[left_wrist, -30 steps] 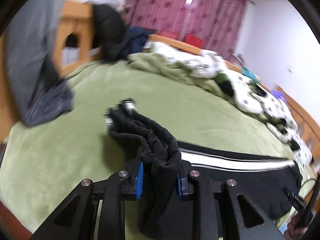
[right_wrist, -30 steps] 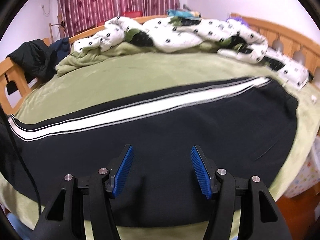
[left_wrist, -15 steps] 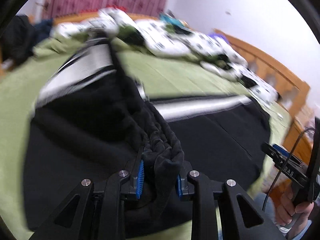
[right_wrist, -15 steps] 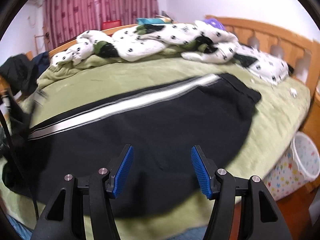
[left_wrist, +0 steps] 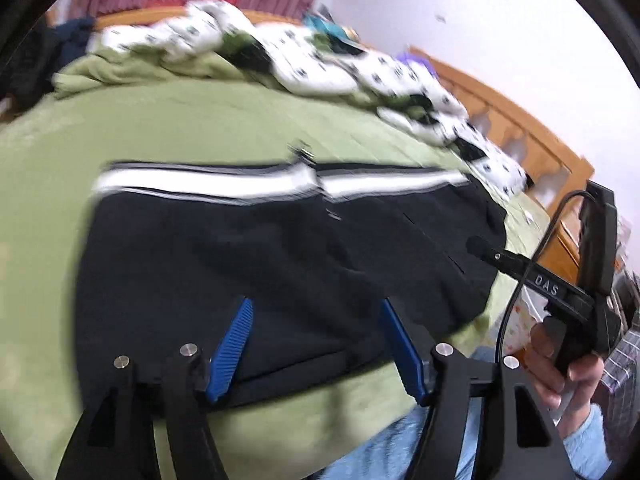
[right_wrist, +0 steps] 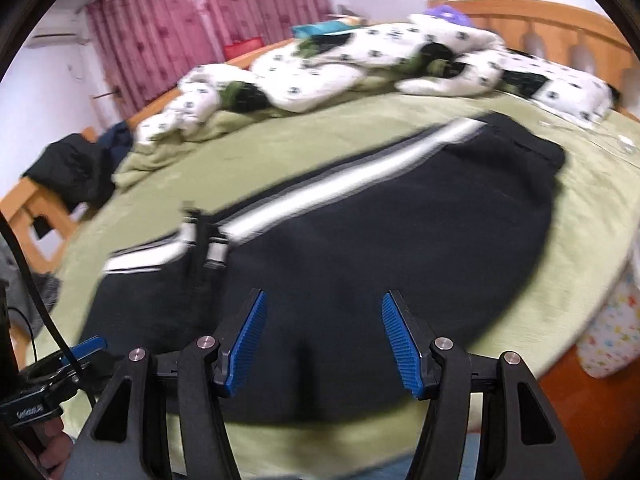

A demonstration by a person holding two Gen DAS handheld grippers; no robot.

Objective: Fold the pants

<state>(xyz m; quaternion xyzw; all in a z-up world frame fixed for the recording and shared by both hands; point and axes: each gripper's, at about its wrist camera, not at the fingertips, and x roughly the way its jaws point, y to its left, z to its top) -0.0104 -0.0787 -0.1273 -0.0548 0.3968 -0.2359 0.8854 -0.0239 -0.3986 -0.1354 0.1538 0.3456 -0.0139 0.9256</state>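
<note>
Left wrist view: the left gripper (left_wrist: 316,344) is opening, nothing between its blue pads, above the black white-striped pants (left_wrist: 280,248) lying folded on the green bedspread (left_wrist: 180,120). The right gripper (right_wrist: 324,340) hangs wide and empty.

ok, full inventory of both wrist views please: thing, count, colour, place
black pants with white side stripe: 1, black and white, folded over, flat on the bed's near half
green fleece blanket: 1, olive green, covers the bed
white spotted duvet: 1, white with dark spots, bunched along the far edge
wooden bed frame: 1, orange-brown, behind the duvet
pink patterned curtains: 1 set, dark pink, far wall
dark clothes pile: 1, black and navy, far left bed corner
left claw: 1, black with blue pads, jaws opening, nothing pressed between them, over the pants
right claw: 1, black with blue pads, open, over the pants
hand: 1, holds the right claw's handle
</note>
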